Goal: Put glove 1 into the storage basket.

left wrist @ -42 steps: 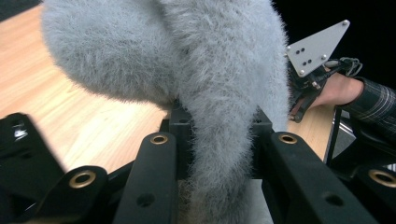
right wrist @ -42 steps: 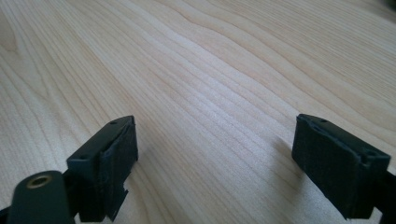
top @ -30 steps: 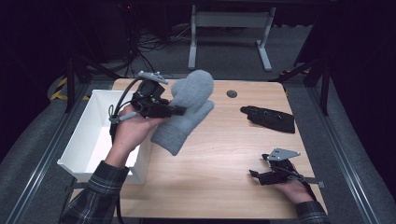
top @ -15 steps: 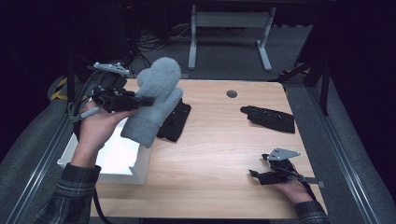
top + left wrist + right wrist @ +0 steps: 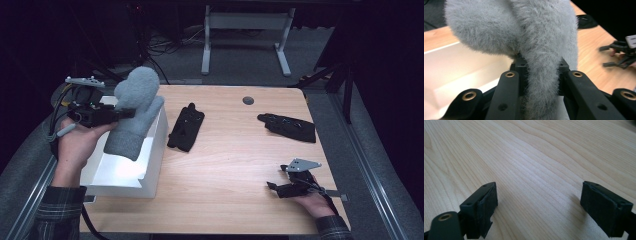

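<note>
A fluffy grey mitten (image 5: 134,111) hangs over the white bin (image 5: 152,150) at the table's left edge. My left gripper (image 5: 122,114) is shut on it, and in the left gripper view the grey mitten (image 5: 544,57) is pinched between the black jaws, cuff downward. Near the front right of the table, my right gripper (image 5: 276,186) rests low with its jaws wide apart. In the right gripper view its fingertips (image 5: 486,202) frame bare wood, nothing between them.
A black glove (image 5: 186,127) lies on the table just right of the bin. Another black glove (image 5: 288,127) lies at the far right. A round cable grommet (image 5: 248,100) sits near the table's back edge. A desk frame stands on the floor behind.
My left gripper carried the grey mitten leftward from over the middle of the table to above the white bin, uncovering the black glove beneath. The right gripper stayed put.
</note>
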The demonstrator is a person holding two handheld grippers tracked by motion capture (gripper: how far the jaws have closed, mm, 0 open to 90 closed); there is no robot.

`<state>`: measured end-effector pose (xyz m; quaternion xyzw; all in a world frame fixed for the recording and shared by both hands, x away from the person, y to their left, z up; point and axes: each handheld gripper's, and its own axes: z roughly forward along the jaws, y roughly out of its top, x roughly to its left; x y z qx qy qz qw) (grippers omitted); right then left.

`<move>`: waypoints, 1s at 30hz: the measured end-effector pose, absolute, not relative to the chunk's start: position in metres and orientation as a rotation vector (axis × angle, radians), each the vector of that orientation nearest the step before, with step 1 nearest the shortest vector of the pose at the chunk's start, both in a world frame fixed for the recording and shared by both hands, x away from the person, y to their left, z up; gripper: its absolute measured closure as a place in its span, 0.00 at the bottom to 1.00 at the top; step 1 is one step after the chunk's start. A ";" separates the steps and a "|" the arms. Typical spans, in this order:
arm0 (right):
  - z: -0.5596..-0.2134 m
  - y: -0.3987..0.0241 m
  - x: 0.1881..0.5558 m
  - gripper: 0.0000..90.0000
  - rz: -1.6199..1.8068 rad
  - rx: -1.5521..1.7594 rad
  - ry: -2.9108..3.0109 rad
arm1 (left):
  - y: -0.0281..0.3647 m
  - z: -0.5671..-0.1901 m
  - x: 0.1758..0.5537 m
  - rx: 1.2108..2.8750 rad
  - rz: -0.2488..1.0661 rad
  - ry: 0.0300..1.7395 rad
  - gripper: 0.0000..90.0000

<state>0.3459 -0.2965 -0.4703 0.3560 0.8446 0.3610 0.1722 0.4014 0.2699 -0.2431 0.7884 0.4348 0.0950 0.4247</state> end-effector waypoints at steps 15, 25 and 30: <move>-0.470 -0.297 0.346 0.16 1.024 1.009 2.396 | 0.293 -0.321 0.423 1.973 0.140 1.287 0.82; -0.470 -0.297 0.346 0.16 1.024 1.008 2.397 | 0.289 -0.375 0.445 2.029 0.042 1.366 0.82; -0.470 -0.297 0.346 0.16 1.025 1.009 2.397 | 0.288 -0.397 0.455 2.061 -0.006 1.394 0.81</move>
